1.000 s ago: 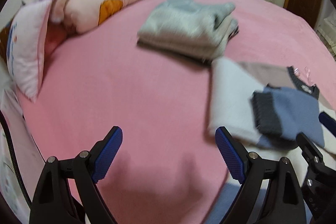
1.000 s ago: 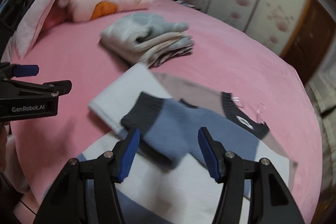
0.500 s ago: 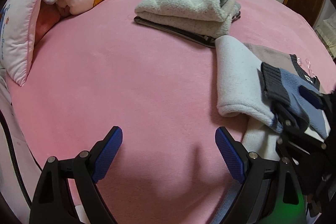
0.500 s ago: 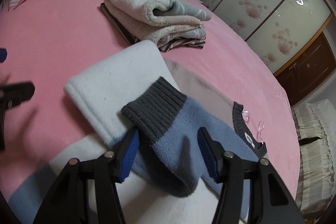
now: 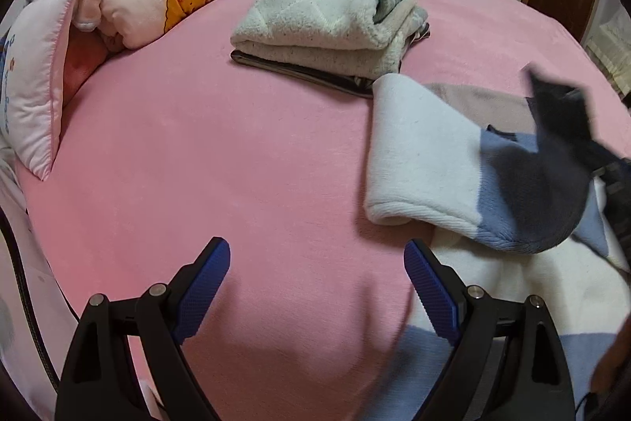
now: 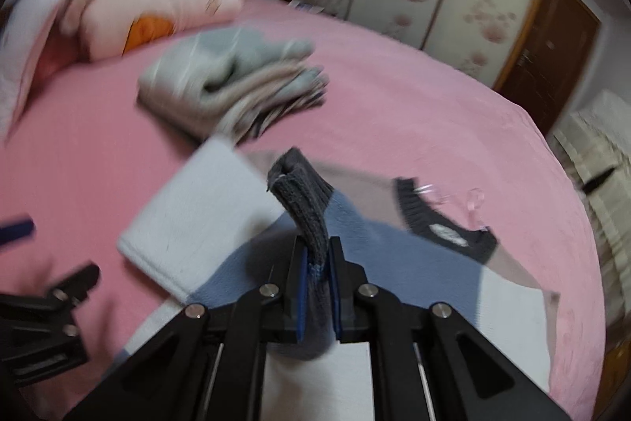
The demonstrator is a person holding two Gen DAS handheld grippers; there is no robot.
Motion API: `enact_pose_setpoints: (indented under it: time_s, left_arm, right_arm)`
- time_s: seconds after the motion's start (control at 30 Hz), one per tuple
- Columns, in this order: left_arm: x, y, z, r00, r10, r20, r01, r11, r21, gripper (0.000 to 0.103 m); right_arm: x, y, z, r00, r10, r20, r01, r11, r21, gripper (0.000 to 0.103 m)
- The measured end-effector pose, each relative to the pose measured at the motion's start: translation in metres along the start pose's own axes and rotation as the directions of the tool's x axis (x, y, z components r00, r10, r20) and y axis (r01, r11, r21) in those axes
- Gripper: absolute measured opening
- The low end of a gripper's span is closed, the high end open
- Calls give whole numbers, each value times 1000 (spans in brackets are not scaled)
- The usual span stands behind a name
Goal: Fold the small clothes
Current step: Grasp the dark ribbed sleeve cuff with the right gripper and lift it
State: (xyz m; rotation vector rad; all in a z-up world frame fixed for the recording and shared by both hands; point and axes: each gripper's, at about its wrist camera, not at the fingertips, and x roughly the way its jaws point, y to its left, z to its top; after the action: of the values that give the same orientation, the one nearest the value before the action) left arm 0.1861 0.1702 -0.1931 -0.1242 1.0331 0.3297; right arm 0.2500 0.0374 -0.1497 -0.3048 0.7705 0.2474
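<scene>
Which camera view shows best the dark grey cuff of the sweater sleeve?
The right wrist view: the cuff stands up, sharp and close, clamped in the right gripper. The left wrist view shows the cuff only as a dark blur at its right edge.

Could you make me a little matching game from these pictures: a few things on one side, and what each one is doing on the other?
Things:
1. right gripper
2. left gripper
3. folded grey blanket
4. pink pillow

States:
a. open, over bare pink sheet
b. lies on top of a stack of folded clothes
c. shut on the dark sleeve cuff
d. leans at the bed's left edge

Pairs: 1-c, 2-a, 3-b, 4-d
</scene>
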Motion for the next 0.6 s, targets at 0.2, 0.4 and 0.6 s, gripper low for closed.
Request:
enact_pose_setpoints:
  time_s: [0.2,0.4,0.6]
  left_arm:
    - [-7,-26,-3,999,-35,3,35,999,-4,89]
    - [-14,-58,-6,998,-57,32,57,998,18,89]
    - [-8,-78,-4,997,-64,40,63,998,20,89]
  right_arm:
    - [-61,-68,13,994,6,108,-24,986,166,9]
    - [-114,-127,12,980,-29,196,-23,966,256,9]
    - [-134,-187,-10,980,-97,175,37,947,319,9]
